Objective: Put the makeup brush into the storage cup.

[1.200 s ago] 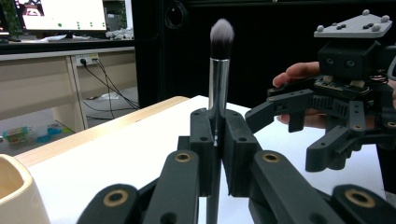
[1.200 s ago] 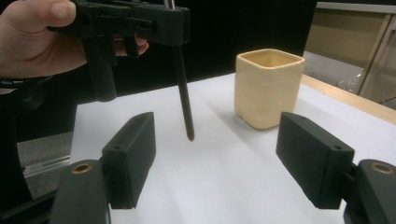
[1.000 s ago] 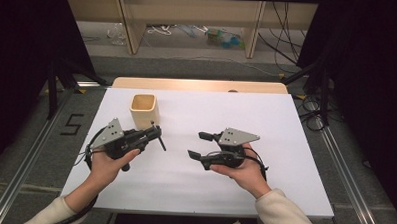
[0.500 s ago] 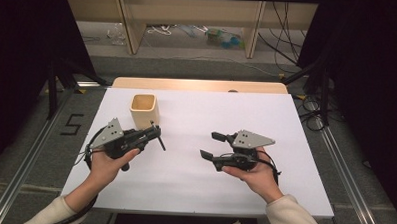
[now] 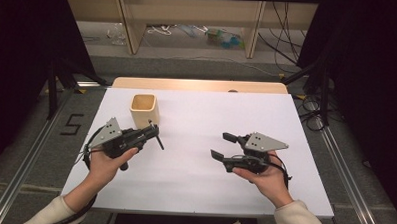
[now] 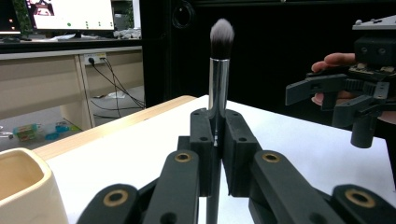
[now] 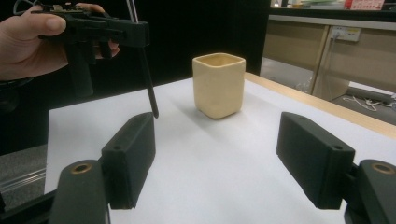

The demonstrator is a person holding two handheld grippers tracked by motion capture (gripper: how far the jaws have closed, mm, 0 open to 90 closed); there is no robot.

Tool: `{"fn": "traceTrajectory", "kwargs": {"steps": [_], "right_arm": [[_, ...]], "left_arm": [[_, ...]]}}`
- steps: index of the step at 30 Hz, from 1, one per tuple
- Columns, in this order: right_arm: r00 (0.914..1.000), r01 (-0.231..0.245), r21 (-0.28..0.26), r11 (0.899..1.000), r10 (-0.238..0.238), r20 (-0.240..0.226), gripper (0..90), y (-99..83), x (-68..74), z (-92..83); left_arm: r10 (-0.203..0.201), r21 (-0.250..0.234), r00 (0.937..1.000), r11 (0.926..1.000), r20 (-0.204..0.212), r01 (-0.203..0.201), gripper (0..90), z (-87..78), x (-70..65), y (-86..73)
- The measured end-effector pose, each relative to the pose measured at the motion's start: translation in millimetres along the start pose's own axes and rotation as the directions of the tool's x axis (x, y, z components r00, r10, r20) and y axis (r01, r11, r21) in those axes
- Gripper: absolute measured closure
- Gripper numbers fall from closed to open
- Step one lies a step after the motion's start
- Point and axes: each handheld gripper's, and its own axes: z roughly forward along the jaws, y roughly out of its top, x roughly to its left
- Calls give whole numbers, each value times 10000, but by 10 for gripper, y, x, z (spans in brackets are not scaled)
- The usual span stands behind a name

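Left gripper (image 5: 153,133) clamped on 1 makeup brush (image 6: 219,70), jaws pinching its handle; silver ferrule and grey bristle tuft stand upright above them in the left gripper view. Cream square cup (image 5: 145,110) on the white table (image 5: 194,182) just beyond that gripper; its visible interior looks empty. Right gripper (image 5: 224,146) well apart to the right, jaws spread, nothing between them.

Black claws (image 5: 153,134) with brass-coloured pivot pins, grey three-cornered plates, apparently cream sleeves.
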Motion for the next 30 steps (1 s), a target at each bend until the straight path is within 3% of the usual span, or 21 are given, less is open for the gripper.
{"fn": "traceTrajectory", "kwargs": {"steps": [15,21,23,25,26,28,30], "right_arm": [[9984,-55,107,9999,48,569,295,-86,-29,-333],[9975,-150,-102,9998,157,691,293,-108,-28,-398],[9972,-477,175,9987,466,592,292,-109,-12,-429],[9970,-494,-129,9987,500,586,292,-123,-8,-419],[9970,-184,-38,9998,186,754,292,-120,-27,-440],[9969,-352,-97,9993,358,704,291,-130,-20,-451],[9963,-215,-158,9996,227,825,291,-133,-30,-462]], "left_arm": [[103,0,9999,9999,-69,-103,835,-4,19,3],[131,-57,9998,9999,-123,-132,835,-21,19,16],[60,-91,9998,9999,-193,-62,835,-29,24,17],[108,-76,9996,9999,-244,-110,835,-41,37,18],[115,-71,9996,9999,-263,-117,835,-45,40,19],[85,-105,9995,9999,-293,-89,835,-49,46,22],[91,-120,9993,9999,-351,-95,835,-56,55,24]]}}
